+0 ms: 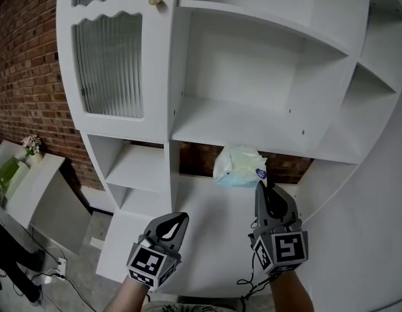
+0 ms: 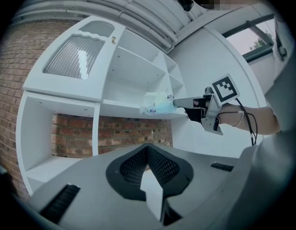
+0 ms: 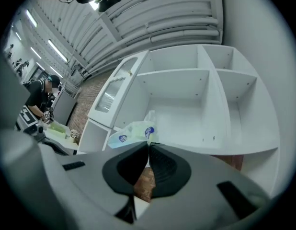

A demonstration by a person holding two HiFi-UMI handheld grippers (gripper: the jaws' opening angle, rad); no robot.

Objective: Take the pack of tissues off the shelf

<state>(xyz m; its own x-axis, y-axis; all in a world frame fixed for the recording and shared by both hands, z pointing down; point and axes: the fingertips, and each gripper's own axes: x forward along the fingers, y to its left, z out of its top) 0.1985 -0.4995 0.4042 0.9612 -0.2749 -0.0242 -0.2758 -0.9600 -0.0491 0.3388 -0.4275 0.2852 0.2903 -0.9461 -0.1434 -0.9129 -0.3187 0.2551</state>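
A pale green and blue soft plastic pack of tissues (image 1: 239, 166) is pinched at one end between the tips of the right gripper (image 1: 260, 186). In the right gripper view the two dark jaws are seen pressed together on the pack's wrapper, with the rest of the pack (image 3: 131, 132) sticking out beyond them to the left. The pack is found at the front edge of the middle board of a tall white round-sided shelf unit (image 1: 214, 119), over the open compartment below. Whether it rests on that board or is already clear of it cannot be told. In the left gripper view the pack (image 2: 156, 103) is seen level with that board's front edge, with the right gripper (image 2: 176, 101) reaching in from the right.

The left gripper (image 1: 183, 217) is held lower and to the left, well apart from the pack, pointed towards the shelf unit. Its jaws are brought together at their tips in the left gripper view (image 2: 148, 146), and nothing is gripped between them.

At the upper left of the shelf unit a ribbed glass door (image 1: 108, 64) with a small round brass knob (image 1: 155, 0) is seen closed. A red brick wall (image 1: 25, 57) is visible behind the unit and through its open back. A low white cabinet (image 1: 38, 181) with a small potted flower (image 1: 32, 145) on it is placed to the far left.
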